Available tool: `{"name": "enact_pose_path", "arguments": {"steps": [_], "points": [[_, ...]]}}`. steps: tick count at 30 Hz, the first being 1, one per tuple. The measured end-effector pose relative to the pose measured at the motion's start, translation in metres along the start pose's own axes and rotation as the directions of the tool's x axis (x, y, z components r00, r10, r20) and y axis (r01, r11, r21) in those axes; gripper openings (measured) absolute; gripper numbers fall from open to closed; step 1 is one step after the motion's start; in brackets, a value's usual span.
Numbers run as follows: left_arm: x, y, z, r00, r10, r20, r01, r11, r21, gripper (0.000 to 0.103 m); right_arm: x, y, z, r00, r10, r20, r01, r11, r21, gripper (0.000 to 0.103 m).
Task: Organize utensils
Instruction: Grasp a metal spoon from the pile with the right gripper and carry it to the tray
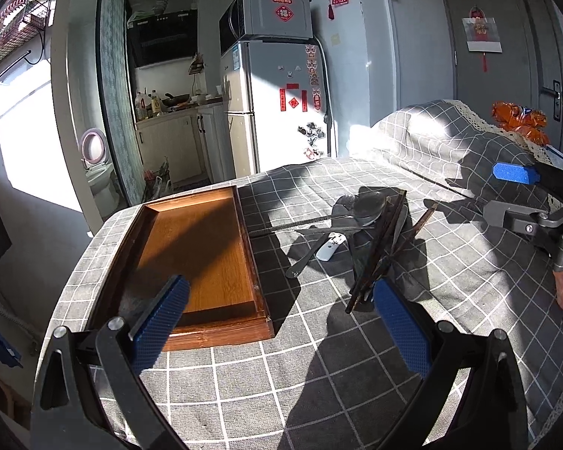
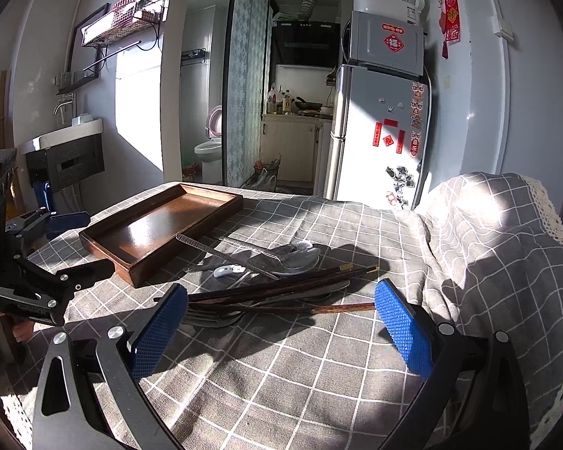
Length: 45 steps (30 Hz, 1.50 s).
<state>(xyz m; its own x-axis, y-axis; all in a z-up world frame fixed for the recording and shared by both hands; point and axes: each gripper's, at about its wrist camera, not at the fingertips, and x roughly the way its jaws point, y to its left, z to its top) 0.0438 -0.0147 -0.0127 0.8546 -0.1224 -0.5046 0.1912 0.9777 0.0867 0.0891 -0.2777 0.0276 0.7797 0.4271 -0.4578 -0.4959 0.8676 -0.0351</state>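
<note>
A wooden tray (image 1: 191, 247) (image 2: 157, 221) lies empty on the checked tablecloth. Right of it is a heap of utensils: dark chopsticks (image 1: 379, 247) (image 2: 281, 288), metal spoons (image 1: 368, 206) (image 2: 296, 255), a small white ceramic piece (image 1: 331, 246) (image 2: 229, 270) and a long thin metal rod (image 1: 292, 225) (image 2: 221, 249). My left gripper (image 1: 281, 318) is open, hovering between the tray's near corner and the chopstick ends. My right gripper (image 2: 281, 322) is open just in front of the chopsticks. In the left wrist view the right gripper (image 1: 521, 195) shows at the right edge; in the right wrist view the left gripper (image 2: 52, 247) shows at the left edge.
A raised bulge under the checked cloth (image 1: 450, 138) (image 2: 499, 232) sits behind the utensils on the right, with an orange wrapper (image 1: 518, 116) on it. Beyond the table stand a fridge (image 1: 281, 105) (image 2: 379, 131) with a microwave on top, a kitchen doorway and a washbasin (image 2: 63, 138).
</note>
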Motion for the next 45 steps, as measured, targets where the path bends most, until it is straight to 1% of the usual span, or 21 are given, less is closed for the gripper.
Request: {"name": "enact_pose_path", "arguments": {"steps": [3,6,8,10,11,12,14,16,18,20,22,23,24,27,32,34,36,38,41,43,45], "points": [[0.014,0.0,0.006,0.996,-0.061,-0.068,0.062,0.998,0.007,0.1,0.001,-0.024,0.011,0.998,0.051,-0.045,-0.049,0.998,0.042,0.1],[0.023,-0.002,0.011,0.99,-0.102,-0.102,0.104,0.994,0.021,0.1,0.011,-0.047,0.019,0.99,0.099,-0.101,-0.087,0.989,0.117,0.1],[0.03,-0.004,0.017,0.985,-0.124,-0.116,0.129,0.991,0.038,0.1,0.027,-0.063,0.023,0.976,0.171,-0.137,-0.139,0.967,0.213,0.1],[0.038,-0.006,0.022,0.982,-0.145,-0.122,0.151,0.988,0.044,0.1,0.051,-0.076,0.027,0.953,0.246,-0.176,-0.178,0.927,0.329,0.1],[0.042,-0.006,0.024,0.98,-0.15,-0.128,0.158,0.986,0.048,0.1,0.065,-0.081,0.028,0.942,0.273,-0.194,-0.186,0.909,0.374,0.094],[0.046,-0.007,0.026,0.979,-0.153,-0.133,0.161,0.986,0.052,0.1,0.079,-0.083,0.029,0.932,0.294,-0.212,-0.191,0.895,0.403,0.08],[0.054,-0.007,0.029,0.976,-0.162,-0.145,0.172,0.983,0.058,0.1,0.106,-0.086,0.03,0.918,0.32,-0.235,-0.184,0.868,0.462,0.062],[0.063,-0.004,0.032,0.971,-0.18,-0.158,0.189,0.981,0.043,0.1,0.131,-0.085,0.029,0.901,0.345,-0.263,-0.181,0.85,0.494,0.056],[0.068,0.001,0.035,0.968,-0.187,-0.166,0.193,0.981,0.022,0.1,0.149,-0.081,0.028,0.896,0.347,-0.276,-0.169,0.843,0.51,0.044],[0.073,0.005,0.037,0.966,-0.192,-0.173,0.197,0.98,0.011,0.1,0.162,-0.077,0.027,0.891,0.338,-0.303,-0.148,0.847,0.51,0.036],[0.075,0.009,0.039,0.964,-0.196,-0.177,0.2,0.98,0.008,0.1,0.169,-0.071,0.027,0.888,0.316,-0.334,-0.123,0.863,0.49,0.033],[0.076,0.012,0.039,0.964,-0.198,-0.178,0.204,0.979,0.012,0.1,0.171,-0.067,0.028,0.892,0.287,-0.349,-0.103,0.882,0.461,0.027],[0.077,0.012,0.041,0.964,-0.198,-0.178,0.204,0.979,0.02,0.1,0.172,-0.065,0.029,0.898,0.254,-0.359,-0.081,0.898,0.432,0.014],[0.078,0.01,0.046,0.966,-0.197,-0.169,0.209,0.977,0.053,0.1,0.167,-0.069,0.032,0.911,0.231,-0.342,-0.079,0.911,0.405,0.002],[0.078,0.001,0.057,0.975,-0.19,-0.114,0.207,0.966,0.155,0.1,0.138,-0.072,0.046,0.932,0.238,-0.274,-0.135,0.928,0.346,0.001],[0.079,-0.003,0.061,0.976,-0.194,-0.101,0.21,0.96,0.187,0.099,0.119,-0.071,0.056,0.937,0.262,-0.229,-0.185,0.932,0.311,0.002],[0.082,-0.009,0.064,0.975,-0.199,-0.096,0.216,0.951,0.22,0.095,0.097,-0.069,0.064,0.941,0.281,-0.187,-0.224,0.935,0.275,0.002],[0.089,-0.014,0.065,0.972,-0.207,-0.11,0.227,0.946,0.233,0.088,0.077,-0.069,0.074,0.936,0.323,-0.137,-0.28,0.923,0.264,0.002],[0.097,-0.021,0.066,0.969,-0.215,-0.123,0.239,0.94,0.243,0.08,0.059,-0.062,0.086,0.932,0.339,-0.129,-0.307,0.927,0.216,0.002],[0.097,-0.022,0.068,0.966,-0.226,-0.124,0.249,0.941,0.227,0.069,0.053,-0.056,0.092,0.93,0.341,-0.134,-0.314,0.931,0.188,0.002],[0.095,-0.018,0.068,0.959,-0.244,-0.141,0.269,0.941,0.203,0.046,0.049,-0.049,0.095,0.928,0.349,-0.13,-0.324,0.929,0.176,0.002]]}}
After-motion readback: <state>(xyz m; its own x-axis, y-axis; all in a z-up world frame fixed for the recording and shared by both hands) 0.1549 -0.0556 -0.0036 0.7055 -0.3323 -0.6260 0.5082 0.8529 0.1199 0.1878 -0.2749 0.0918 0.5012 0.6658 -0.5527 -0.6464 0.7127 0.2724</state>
